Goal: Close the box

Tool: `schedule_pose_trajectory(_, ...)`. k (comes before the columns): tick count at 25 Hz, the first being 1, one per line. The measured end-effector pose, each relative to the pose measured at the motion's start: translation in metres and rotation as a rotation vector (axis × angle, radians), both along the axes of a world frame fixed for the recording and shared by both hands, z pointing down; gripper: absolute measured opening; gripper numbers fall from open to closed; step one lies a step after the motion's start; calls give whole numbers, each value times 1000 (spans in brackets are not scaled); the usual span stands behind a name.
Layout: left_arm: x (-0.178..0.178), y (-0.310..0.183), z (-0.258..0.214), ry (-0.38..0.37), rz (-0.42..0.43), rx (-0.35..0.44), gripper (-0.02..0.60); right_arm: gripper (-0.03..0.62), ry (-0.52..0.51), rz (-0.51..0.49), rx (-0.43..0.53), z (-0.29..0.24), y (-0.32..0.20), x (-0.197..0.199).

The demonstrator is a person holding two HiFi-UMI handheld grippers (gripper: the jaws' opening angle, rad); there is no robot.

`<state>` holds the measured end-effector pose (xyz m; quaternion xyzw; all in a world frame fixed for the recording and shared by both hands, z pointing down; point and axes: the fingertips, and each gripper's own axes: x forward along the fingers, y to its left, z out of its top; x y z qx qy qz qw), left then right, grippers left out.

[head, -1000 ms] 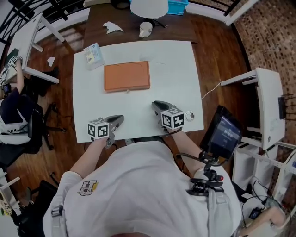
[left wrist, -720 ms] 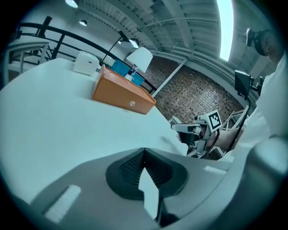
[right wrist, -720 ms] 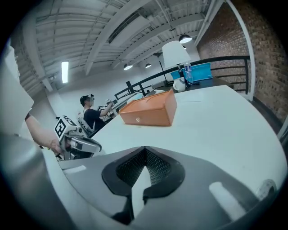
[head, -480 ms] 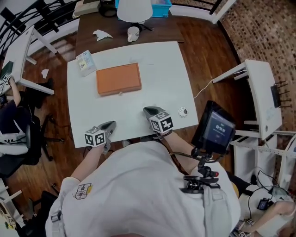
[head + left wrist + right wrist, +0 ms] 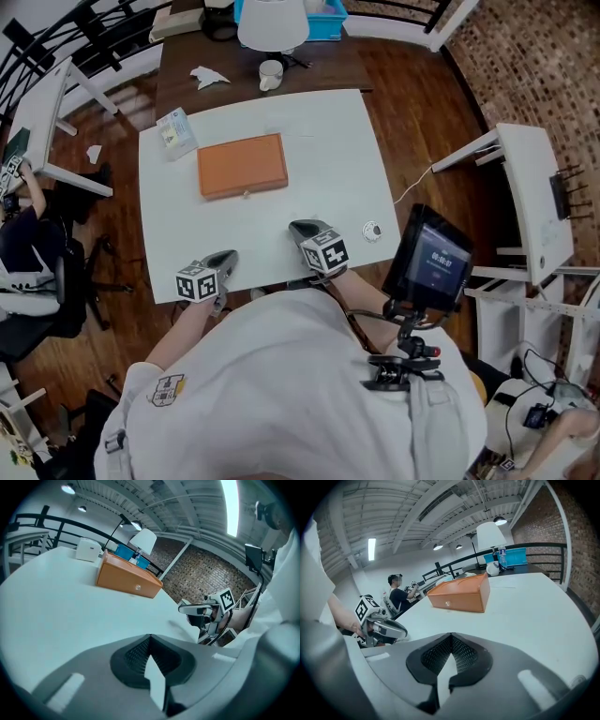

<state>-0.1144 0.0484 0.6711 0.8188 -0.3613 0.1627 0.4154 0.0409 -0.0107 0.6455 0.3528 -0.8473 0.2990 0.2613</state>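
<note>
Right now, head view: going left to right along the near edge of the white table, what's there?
left gripper → right gripper → small round object → dark screen on a stand, just off the table's right side.

No words or numbers can be read with certainty. The dark screen (image 5: 433, 262) at the right of the head view shows pale characters, too small to read. The packet (image 5: 175, 132) at upper left has blurred print. The cubes on the left gripper (image 5: 230, 255) and the right gripper (image 5: 297, 226) carry only black-and-white square patterns.
</note>
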Motion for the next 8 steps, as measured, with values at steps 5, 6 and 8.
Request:
schedule_pose_trajectory(5, 2, 2, -1, 0, 4, -2, 2, 0, 2, -14, 5, -2, 0, -4)
schedule_pose_trajectory(6, 2, 2, 0, 0, 4, -3, 2, 0, 1, -16, 6, -2, -1, -5)
schedule_pose_trajectory(8, 2, 2, 0, 0, 5, -4, 2, 0, 0, -20, 8, -2, -1, -6)
